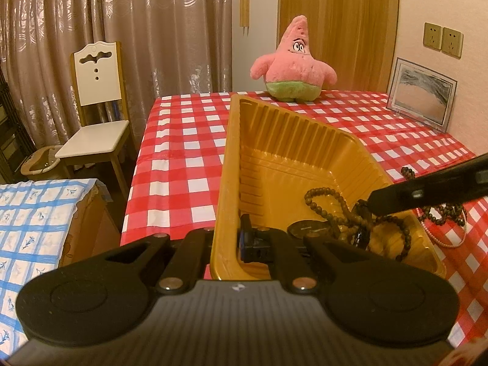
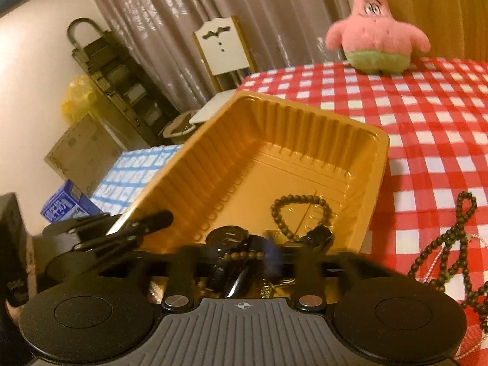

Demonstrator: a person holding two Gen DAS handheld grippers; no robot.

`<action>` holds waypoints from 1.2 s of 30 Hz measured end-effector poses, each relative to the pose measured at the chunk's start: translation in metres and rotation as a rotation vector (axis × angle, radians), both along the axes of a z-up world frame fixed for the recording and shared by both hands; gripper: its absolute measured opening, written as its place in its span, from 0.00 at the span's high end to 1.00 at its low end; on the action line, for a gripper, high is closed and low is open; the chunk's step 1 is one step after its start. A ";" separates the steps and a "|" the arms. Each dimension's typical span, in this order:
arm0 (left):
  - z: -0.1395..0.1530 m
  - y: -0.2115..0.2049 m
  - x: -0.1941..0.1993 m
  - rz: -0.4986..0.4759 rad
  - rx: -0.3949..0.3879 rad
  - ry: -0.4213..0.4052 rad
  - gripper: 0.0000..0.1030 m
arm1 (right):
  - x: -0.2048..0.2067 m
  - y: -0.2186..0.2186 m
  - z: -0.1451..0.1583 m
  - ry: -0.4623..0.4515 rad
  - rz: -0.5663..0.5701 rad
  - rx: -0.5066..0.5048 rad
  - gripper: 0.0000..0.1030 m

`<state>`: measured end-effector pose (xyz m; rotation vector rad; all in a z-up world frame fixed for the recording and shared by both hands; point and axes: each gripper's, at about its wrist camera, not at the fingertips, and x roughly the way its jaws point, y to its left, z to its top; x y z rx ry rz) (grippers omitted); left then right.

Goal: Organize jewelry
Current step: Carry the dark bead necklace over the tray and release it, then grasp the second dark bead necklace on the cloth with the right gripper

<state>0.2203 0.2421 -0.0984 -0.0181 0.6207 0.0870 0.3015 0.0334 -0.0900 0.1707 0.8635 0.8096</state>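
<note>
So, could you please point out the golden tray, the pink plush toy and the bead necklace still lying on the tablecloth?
golden tray (image 1: 276, 128), left wrist view, ribbed far wall.
pink plush toy (image 1: 294, 67), left wrist view, its belly.
bead necklace (image 2: 457, 238), right wrist view, crossing of the strand on the cloth.

The tray (image 1: 283, 140) is golden-yellow with ribbed walls, and the beads (image 1: 328, 206) in it are dark brown. It sits on a cloth (image 1: 183, 140) checked red and white, beside a pink plush (image 1: 294, 61) with green shorts and, lower left, a second cloth (image 1: 36, 213) of white crossed with blue lines. The curtain (image 1: 137, 30) is taupe with pale shiny motifs, the chair (image 1: 97, 91) white edged in wood, and both grippers are black.
</note>
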 end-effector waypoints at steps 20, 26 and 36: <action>0.000 0.000 -0.004 0.003 0.005 0.002 0.97 | -0.053 -0.125 -0.001 -0.048 -0.230 -0.154 0.42; -0.001 0.000 -0.005 0.003 0.007 0.006 0.97 | -0.053 -0.166 -0.012 -0.022 -0.331 -0.212 0.46; -0.001 0.000 -0.005 0.003 0.007 0.006 0.97 | -0.043 -0.187 -0.016 -0.059 -0.350 -0.272 0.60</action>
